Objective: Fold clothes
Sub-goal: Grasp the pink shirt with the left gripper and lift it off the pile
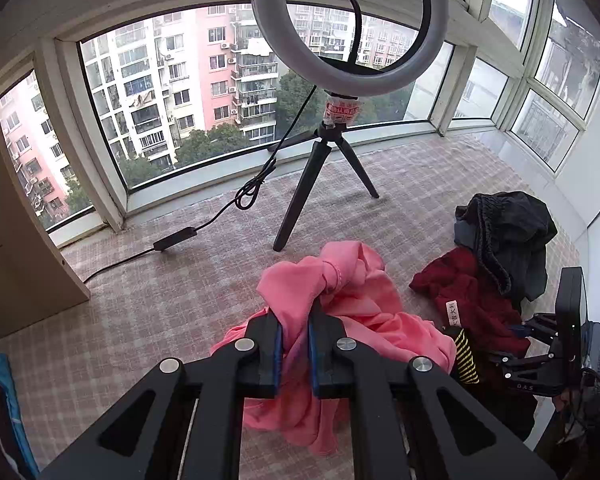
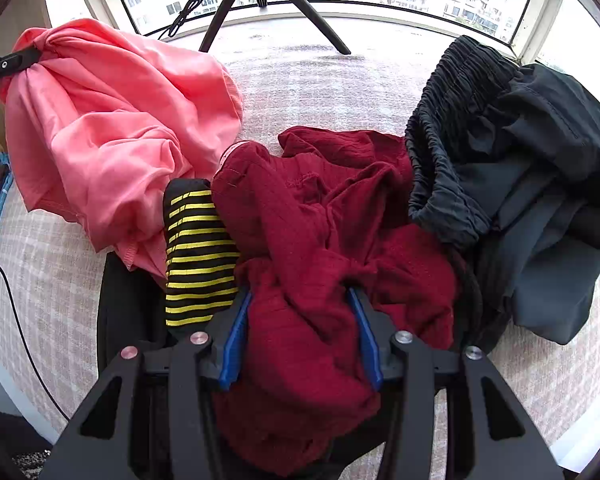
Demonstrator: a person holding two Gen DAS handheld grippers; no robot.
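Left gripper (image 1: 294, 336) nipped nearly closed on bunched pink garment (image 1: 352, 304), lifted off checked cloth (image 1: 148, 304) | right gripper (image 2: 300, 336) wide apart, red garment (image 2: 324, 232) heaped between jaws, grip uncertain | striped piece (image 2: 198, 256), black shorts (image 2: 512, 168) beyond, crumpled | nothing folded yet; judged just starting.

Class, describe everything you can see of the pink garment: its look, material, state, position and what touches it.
The pink garment is a plain salmon-pink piece of soft, thin fabric with a stitched hem. It lies crumpled and unfolded on the checked cloth surface, left of the dark red garment. The left gripper pinches a bunched, twisted part of it. Its lower edge overlaps the black-and-yellow striped garment. What kind of clothing it is cannot be told.
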